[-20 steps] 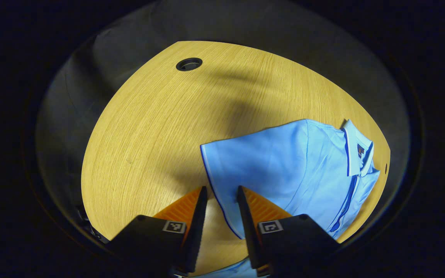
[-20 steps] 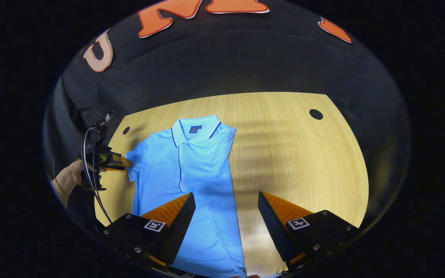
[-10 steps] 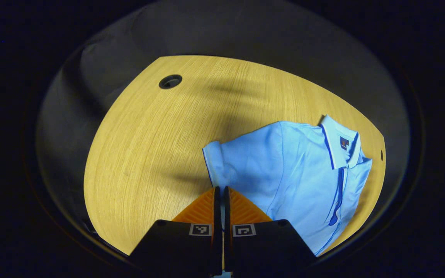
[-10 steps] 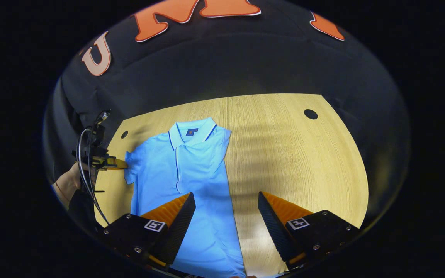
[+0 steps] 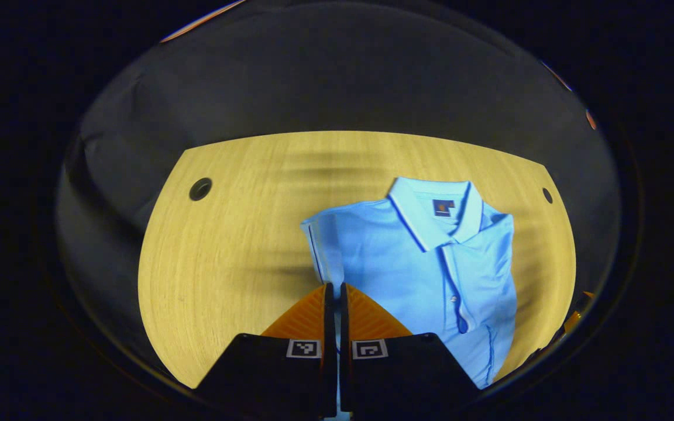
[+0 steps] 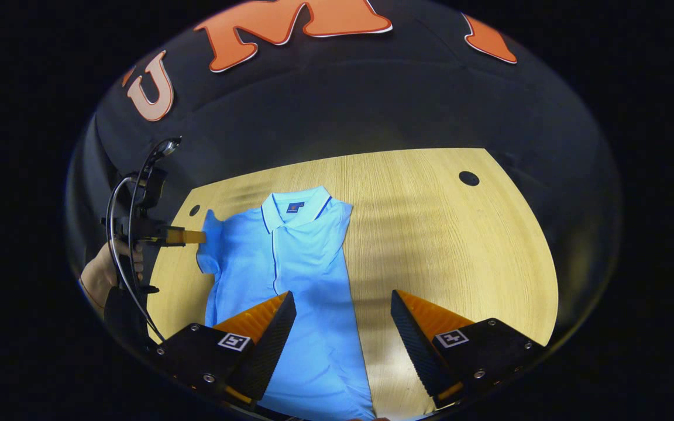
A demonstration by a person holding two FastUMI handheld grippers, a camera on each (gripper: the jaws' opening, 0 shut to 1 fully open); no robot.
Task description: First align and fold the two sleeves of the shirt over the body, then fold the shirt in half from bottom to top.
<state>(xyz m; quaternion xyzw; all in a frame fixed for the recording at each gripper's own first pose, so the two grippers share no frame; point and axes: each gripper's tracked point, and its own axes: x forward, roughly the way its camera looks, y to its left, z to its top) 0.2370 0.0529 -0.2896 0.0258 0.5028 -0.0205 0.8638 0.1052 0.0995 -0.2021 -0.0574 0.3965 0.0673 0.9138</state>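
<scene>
We identify the setting as a recording booth arranged for data capture, not a lived-in home. A black cloth wall (image 6: 337,111) closes off the space directly behind the work surface in both views. The surface is a light wood-grain desk (image 6: 460,245) of office type, with round cable holes (image 6: 468,178) cut near its far corners. We also note a handheld device trailing black cables (image 6: 116,245), held by a person's hand (image 6: 100,272) at the desk's edge.
</scene>
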